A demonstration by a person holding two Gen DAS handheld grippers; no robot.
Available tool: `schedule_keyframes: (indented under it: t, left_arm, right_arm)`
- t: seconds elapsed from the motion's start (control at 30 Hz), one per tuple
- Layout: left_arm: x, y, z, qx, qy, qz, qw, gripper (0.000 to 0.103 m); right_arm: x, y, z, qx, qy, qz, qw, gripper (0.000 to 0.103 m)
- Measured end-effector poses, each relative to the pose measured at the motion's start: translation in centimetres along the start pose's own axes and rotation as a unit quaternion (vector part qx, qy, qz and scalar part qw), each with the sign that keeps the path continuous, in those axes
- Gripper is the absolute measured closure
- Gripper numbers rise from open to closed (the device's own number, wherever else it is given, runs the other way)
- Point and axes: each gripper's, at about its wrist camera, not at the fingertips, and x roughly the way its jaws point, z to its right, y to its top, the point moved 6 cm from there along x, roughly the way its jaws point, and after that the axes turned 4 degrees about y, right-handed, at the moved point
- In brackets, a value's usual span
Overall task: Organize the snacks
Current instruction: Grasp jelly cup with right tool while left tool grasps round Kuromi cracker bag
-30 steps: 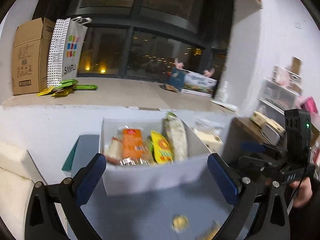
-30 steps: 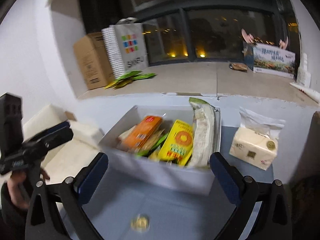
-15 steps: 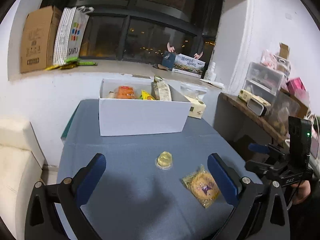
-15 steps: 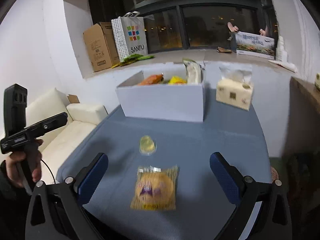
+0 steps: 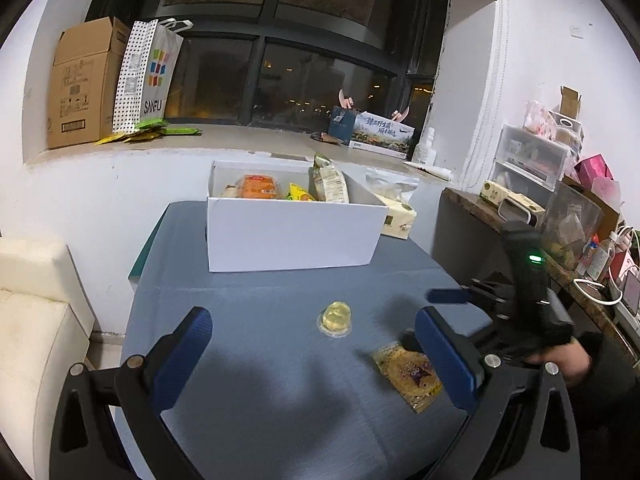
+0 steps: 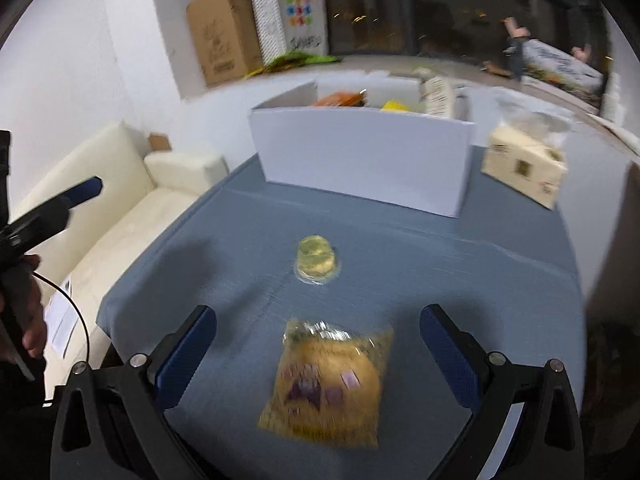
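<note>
A white box (image 5: 292, 230) (image 6: 364, 152) with several snack packs stands at the far side of the blue-grey table (image 5: 248, 380). A small yellow jelly cup (image 5: 336, 317) (image 6: 316, 258) lies mid-table. A yellow wrapped snack packet (image 5: 408, 374) (image 6: 328, 384) lies nearer, to its right. My left gripper (image 5: 316, 344) is open and empty above the table, the jelly cup ahead between its fingers. My right gripper (image 6: 318, 346) is open and empty, low over the packet, which lies between its fingers. It also shows in the left wrist view (image 5: 440, 312).
A tissue pack (image 5: 396, 220) (image 6: 524, 164) sits right of the box. A cream sofa (image 6: 120, 196) stands left of the table. A side shelf with clutter (image 5: 540, 208) is on the right. A cardboard box (image 5: 84, 84) and a bag sit on the window ledge.
Both grippers pulled back from the box and dropped toward the table. The right gripper has moved in over the yellow packet; the view is blurred by motion.
</note>
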Motion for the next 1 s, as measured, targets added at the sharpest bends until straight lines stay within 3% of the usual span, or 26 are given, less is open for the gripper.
schedule_keyframes:
  t: [0.23, 0.4, 0.43, 0.5, 0.53, 0.67, 1.0]
  left_arm:
    - [0.7, -1.0, -0.8, 0.002, 0.01, -0.02, 0.9998, 0.0]
    - [1.0, -1.5, -1.1, 0.0, 0.01, -0.026, 0.9996, 0.0]
    - [1.1, -1.6, -1.2, 0.0, 0.01, -0.029, 0.9995, 0.0]
    - [1.3, -1.8, -1.2, -0.001, 0.01, -0.033, 0.9994, 0.0]
    - [1.3, -1.9, -1.1, 0.001, 0.008, -0.034, 0.9994, 0.0]
    - [1.5, -1.9, -0.5, 0.014, 0.005, -0.037, 0.9992, 0.0]
    - [4.0, -3.3, 4.7, 0.087, -0.044, -0.08, 0.992, 0.0]
  right_arm:
    - [7.0, 2.0, -0.5, -0.052, 0.009, -0.044, 0.998, 0.0]
    - [10.3, 2.5, -0.6, -0.052, 0.007, -0.06, 0.997, 0.0]
    - [10.5, 2.6, -0.5, -0.048, 0.003, -0.058, 0.997, 0.007]
    - [11.0, 2.5, -0.2, -0.041, 0.003, -0.063, 0.997, 0.06]
    - [11.3, 2.5, 0.0, -0.043, -0.013, -0.07, 0.997, 0.069]
    - [10.7, 2.5, 0.1, -0.048, -0.006, -0.055, 0.997, 0.069]
    - [1.6, 4.3, 1.2, -0.013, 0.007, 0.037, 0.999, 0.069]
